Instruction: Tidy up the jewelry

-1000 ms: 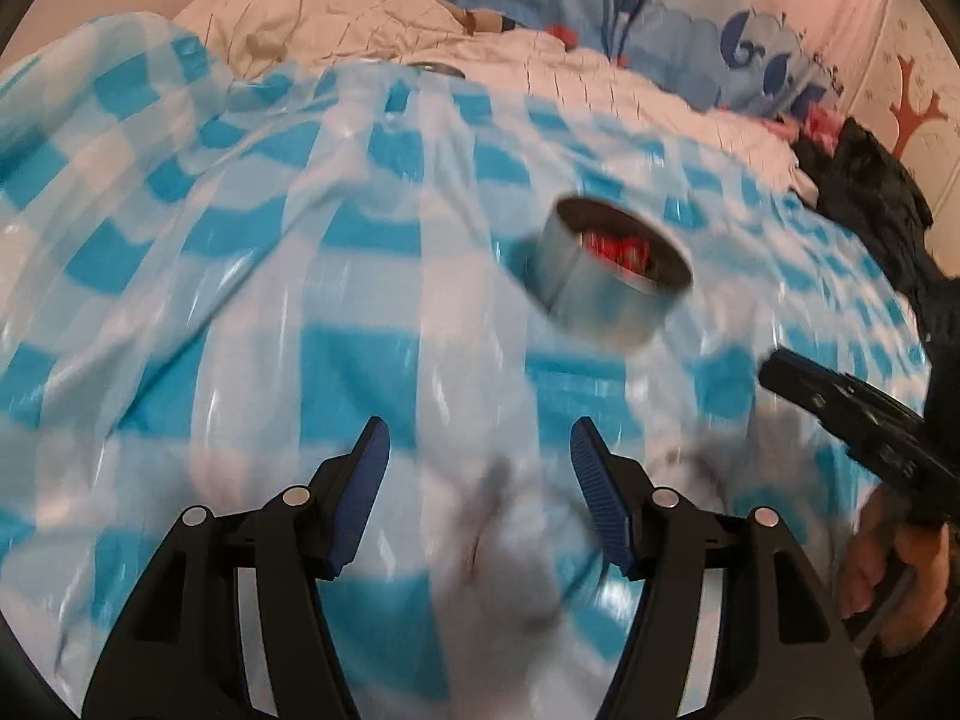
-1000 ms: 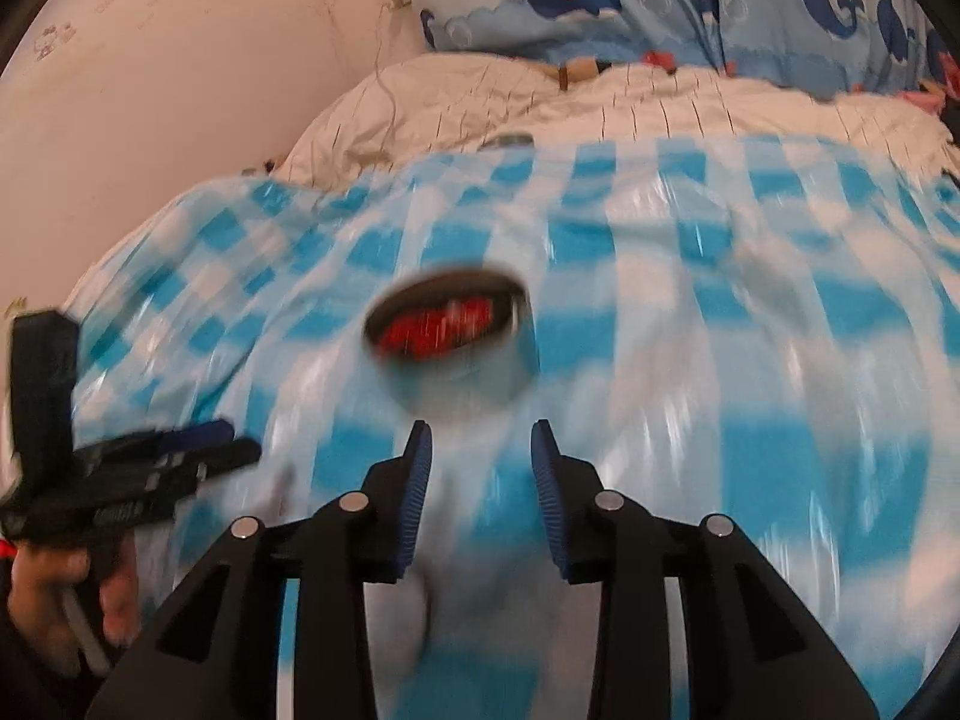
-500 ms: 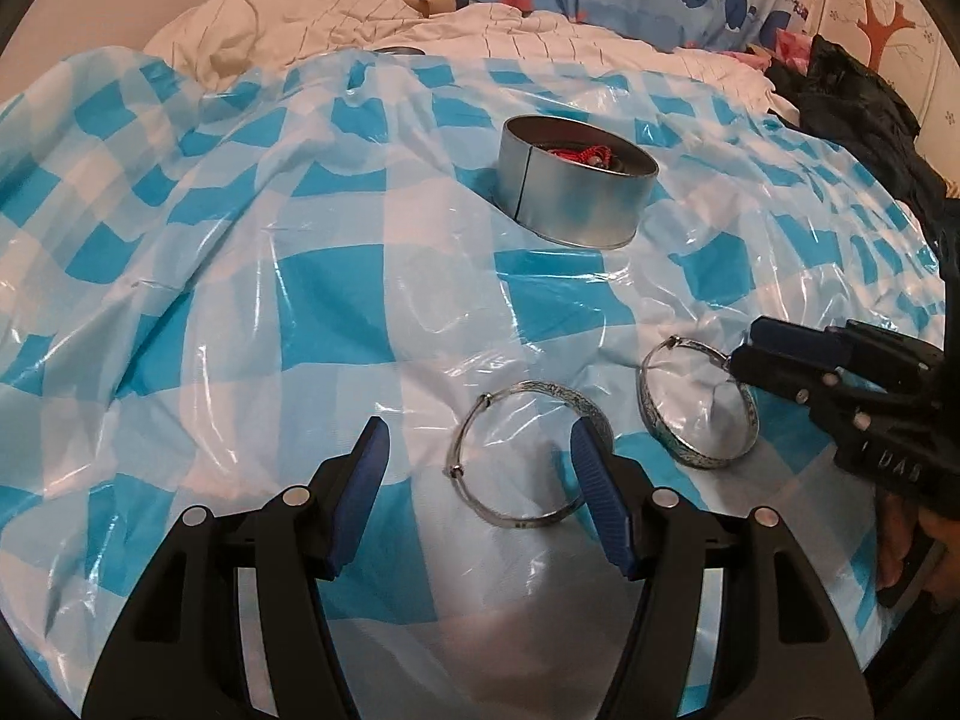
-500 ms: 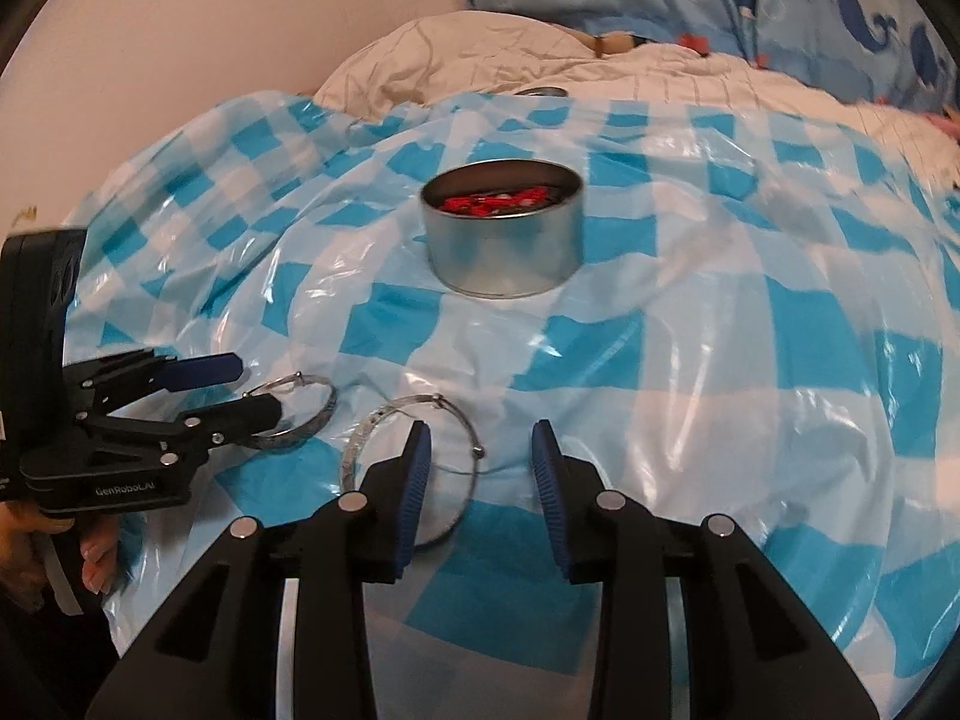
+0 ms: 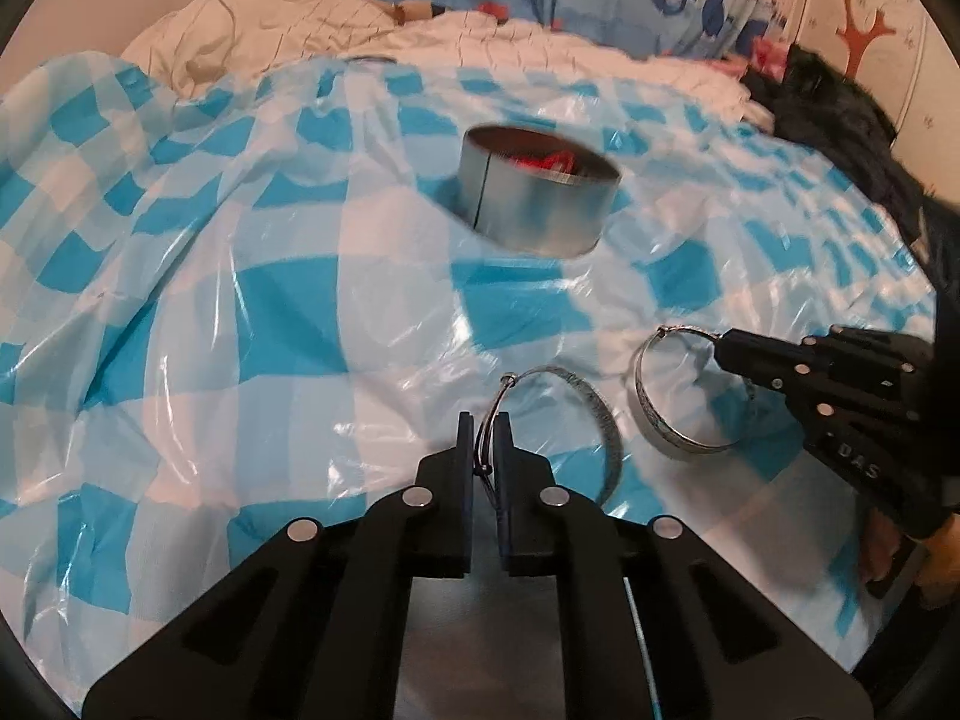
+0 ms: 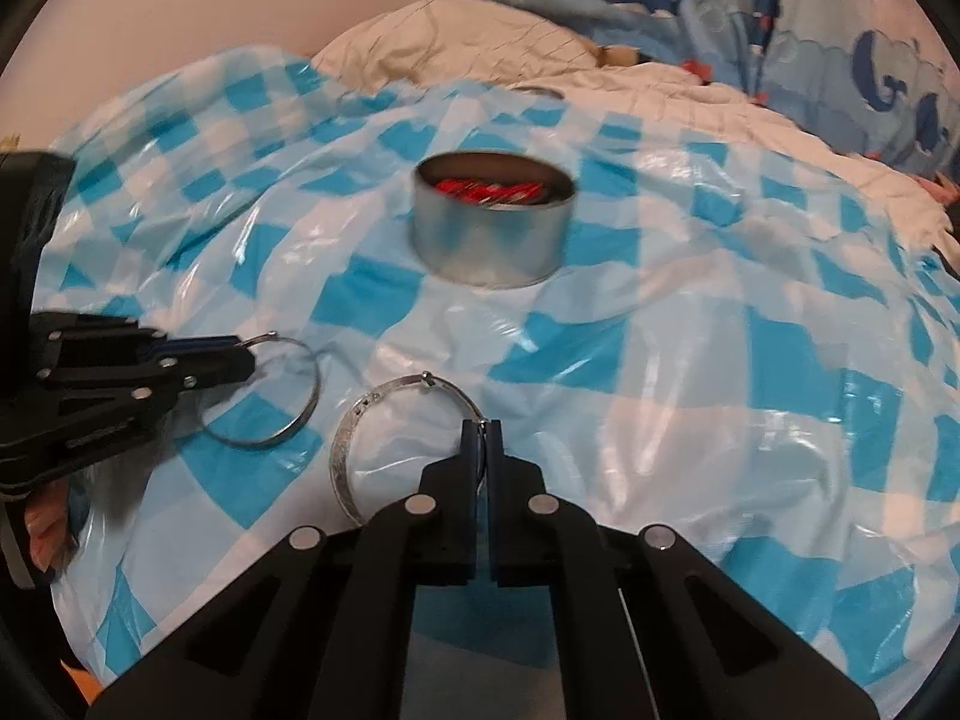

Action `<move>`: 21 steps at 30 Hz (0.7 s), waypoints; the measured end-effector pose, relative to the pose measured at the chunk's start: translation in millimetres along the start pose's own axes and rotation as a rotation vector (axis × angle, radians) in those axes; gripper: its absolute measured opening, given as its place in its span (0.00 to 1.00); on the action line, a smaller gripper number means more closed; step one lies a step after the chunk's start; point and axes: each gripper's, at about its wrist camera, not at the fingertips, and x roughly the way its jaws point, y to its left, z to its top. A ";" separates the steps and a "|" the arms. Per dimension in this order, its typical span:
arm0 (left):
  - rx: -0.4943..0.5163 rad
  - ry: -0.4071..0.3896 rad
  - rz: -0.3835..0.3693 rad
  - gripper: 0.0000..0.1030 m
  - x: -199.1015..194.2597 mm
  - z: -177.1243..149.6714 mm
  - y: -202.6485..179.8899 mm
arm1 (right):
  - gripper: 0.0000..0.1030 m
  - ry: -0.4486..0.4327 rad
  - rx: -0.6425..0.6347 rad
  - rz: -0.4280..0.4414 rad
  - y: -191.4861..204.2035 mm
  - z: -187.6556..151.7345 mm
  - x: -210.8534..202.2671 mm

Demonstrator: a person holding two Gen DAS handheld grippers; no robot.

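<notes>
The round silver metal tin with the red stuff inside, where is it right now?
The round silver metal tin stands open on the blue-and-white checked plastic sheet, centred in both wrist views, beyond the two silver bangles pinched by the grippers.

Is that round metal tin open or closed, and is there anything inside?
Open. The tin shows no lid, and red items are visible inside below its rim; what they are is too blurred to tell.

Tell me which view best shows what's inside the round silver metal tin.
The right wrist view: it looks down into the round silver metal tin, showing red pieces across its bottom. The left wrist view catches the tin side-on, with only a sliver of red above the rim.
</notes>
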 end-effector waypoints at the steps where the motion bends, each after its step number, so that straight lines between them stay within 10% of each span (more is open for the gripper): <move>1: 0.004 -0.013 -0.007 0.05 -1.9 1.5 -2.5 | 0.03 -0.004 0.008 -0.005 -3.2 1.0 -1.4; 21: 0.041 0.042 0.028 0.05 21.8 -3.1 -9.9 | 0.04 0.034 0.057 0.009 -14.4 -4.6 9.9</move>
